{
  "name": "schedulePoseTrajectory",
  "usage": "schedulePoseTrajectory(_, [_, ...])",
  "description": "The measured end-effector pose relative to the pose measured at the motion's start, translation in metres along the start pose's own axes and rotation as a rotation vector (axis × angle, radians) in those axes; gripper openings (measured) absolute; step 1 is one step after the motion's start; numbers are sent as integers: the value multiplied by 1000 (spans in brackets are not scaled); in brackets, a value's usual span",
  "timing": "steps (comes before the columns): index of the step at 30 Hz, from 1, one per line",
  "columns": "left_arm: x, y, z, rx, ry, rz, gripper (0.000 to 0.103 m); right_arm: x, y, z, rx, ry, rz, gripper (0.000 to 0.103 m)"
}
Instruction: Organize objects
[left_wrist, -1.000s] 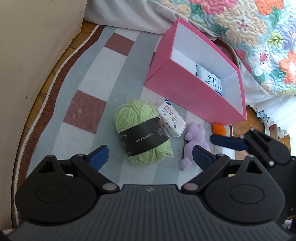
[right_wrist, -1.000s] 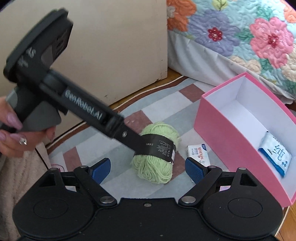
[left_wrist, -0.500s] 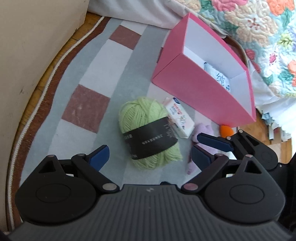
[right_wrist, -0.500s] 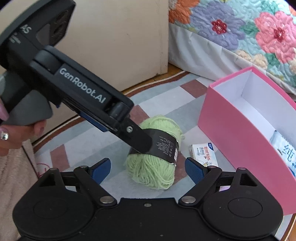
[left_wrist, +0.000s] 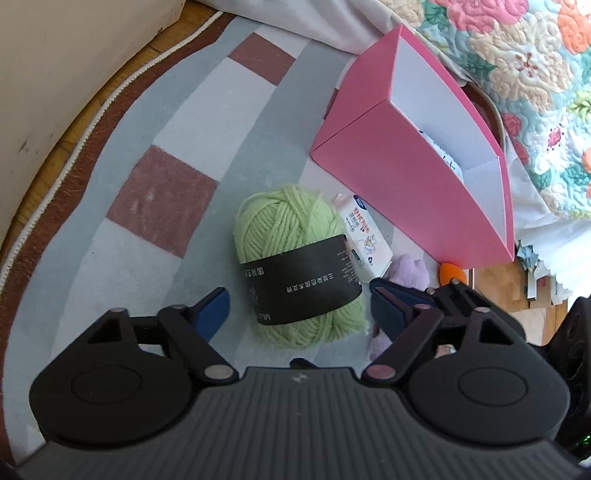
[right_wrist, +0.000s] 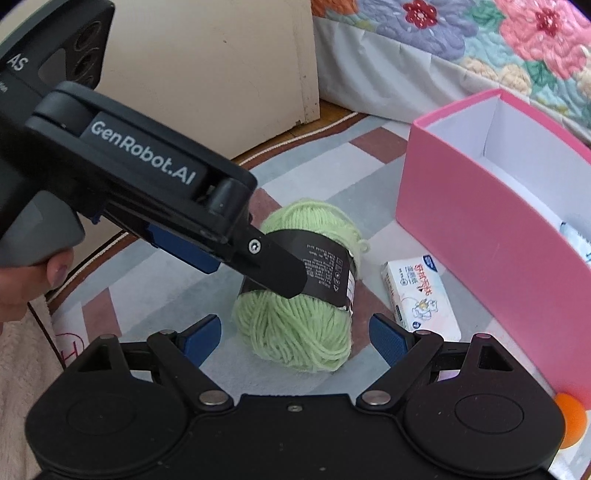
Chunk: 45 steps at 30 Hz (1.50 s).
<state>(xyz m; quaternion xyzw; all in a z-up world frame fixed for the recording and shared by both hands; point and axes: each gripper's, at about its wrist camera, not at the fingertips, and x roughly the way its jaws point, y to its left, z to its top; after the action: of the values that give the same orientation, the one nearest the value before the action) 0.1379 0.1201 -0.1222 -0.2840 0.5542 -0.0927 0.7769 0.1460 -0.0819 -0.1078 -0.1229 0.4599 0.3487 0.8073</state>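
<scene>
Since the green yarn ball (left_wrist: 295, 266) is soft and wide, the grip is best taken across its black paper band (left_wrist: 301, 278), where the skein is firmest, with both pads landing evenly before any lift. It lies on the striped rug (left_wrist: 170, 192), near the middle of the left wrist view, with its band running from about 8 o'clock to 3 o'clock. Just beside it at 2 o'clock lies a small white carton (left_wrist: 364, 236), which touches or nearly touches the yarn, so a careless squeeze could catch it too. Farther out at 1 o'clock stands the pink box (left_wrist: 406, 173), open on top with a white packet inside, the likely place for the yarn. A purple plush toy (left_wrist: 408, 271) and an orange object (left_wrist: 452, 271) lie at 3 o'clock, partly hidden.

The left gripper (left_wrist: 297, 306) tilts steeply down over the yarn, and its jaws have just been closing; the skein sits between the blue pads, yet a gap shows at each side, so they do not press on it. Seen from the right wrist, that tool comes in from 10 o'clock, a hand (right_wrist: 26, 280) on its grip. The right gripper (right_wrist: 295, 334) also points downward at the same skein, jaws wide apart and holding nothing; it should stay clear.
</scene>
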Motion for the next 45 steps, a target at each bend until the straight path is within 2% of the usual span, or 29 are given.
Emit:
schedulePoseTrajectory(4, [4, 1, 0, -10, -6, -7, 66, 6, -6, -2, 38, 2, 4, 89])
schedulePoseTrajectory(7, [10, 4, -1, -35, 7, -31, 62, 10, -12, -3, 82, 3, 18, 85])
schedulePoseTrajectory(9, [13, 5, -2, -56, 7, -54, 62, 12, -15, -4, 110, 5, 31, 81])
schedulePoseTrajectory(13, [14, 1, -5, -49, -23, -49, 61, 20, -20, -6, 128, 5, 43, 75])
schedulePoseTrajectory(15, [16, 0, -7, -51, -36, -39, 60, 22, -22, -8, 137, 4, 62, 69])
schedulePoseTrajectory(18, [21, -2, -8, -36, -28, -19, 62, 22, -19, -8, 112, 1, 52, 65])
schedulePoseTrajectory(21, [24, -2, -8, -40, -16, -13, 63, 25, -15, -9, 84, 15, 31, 65])
schedulePoseTrajectory(26, [23, -11, -13, -9, -55, 5, 59, 23, -15, -11, 99, 0, 27, 62])
schedulePoseTrajectory(31, [22, -11, -14, -23, -63, -5, 57, 16, -6, -17, 5, -29, 16, 59])
schedulePoseTrajectory(39, [22, -15, -15, 9, -65, 10, 57, 18, -7, -18, 72, -49, -5, 54])
schedulePoseTrajectory(41, [23, -16, -14, 30, -52, -12, 59, 16, -5, -18, 79, -58, -27, 53])
schedulePoseTrajectory(45, [25, -9, -11, -5, -38, -38, 59, 13, -6, -18, 109, -73, -58, 53])
